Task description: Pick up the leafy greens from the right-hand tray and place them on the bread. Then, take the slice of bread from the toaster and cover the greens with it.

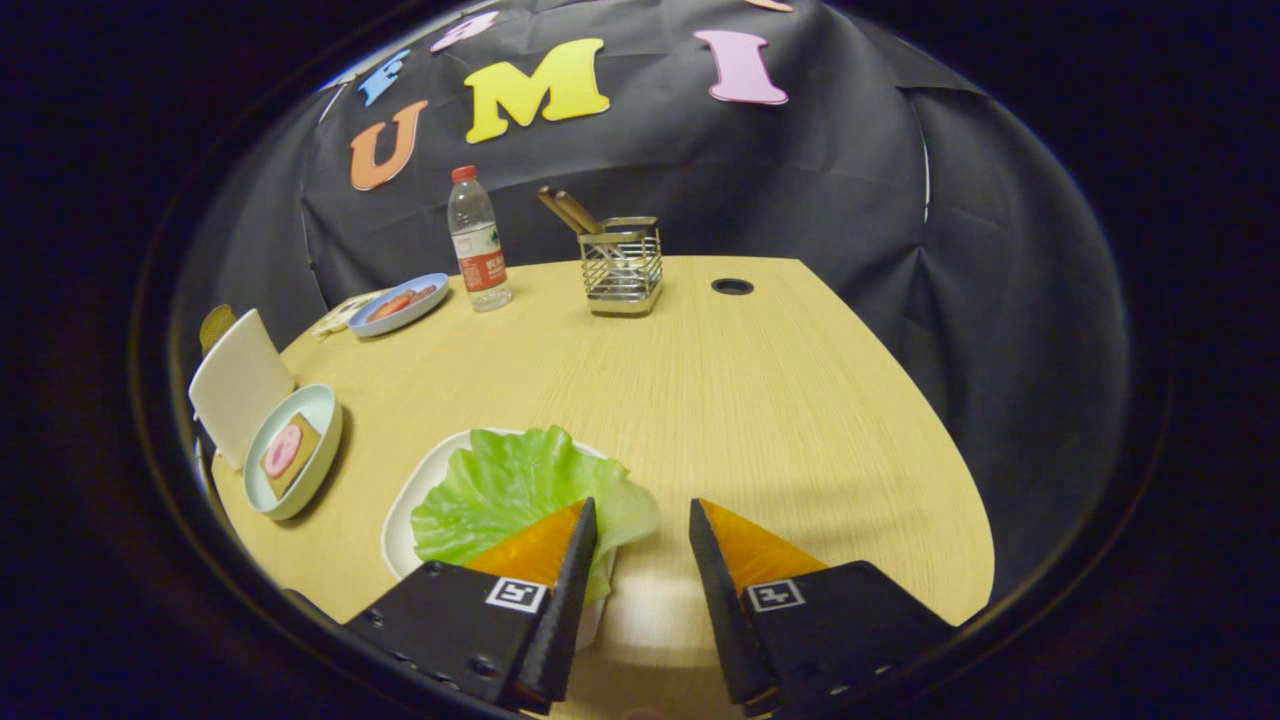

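Gripper (640,520) fingers spread wide, nothing held. Left finger lies over the edge of the lettuce leaf (510,495) on a white plate (400,525); contact unclear.

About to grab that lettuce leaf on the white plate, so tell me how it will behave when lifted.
The lettuce leaf looks thin and ruffled, so it will probably flop and droop. Its edge overhangs the white plate, so it likely weighs little and may slide. The hand-held gripper is open, one finger over the leaf; pinching a fold should hold better than the rim.
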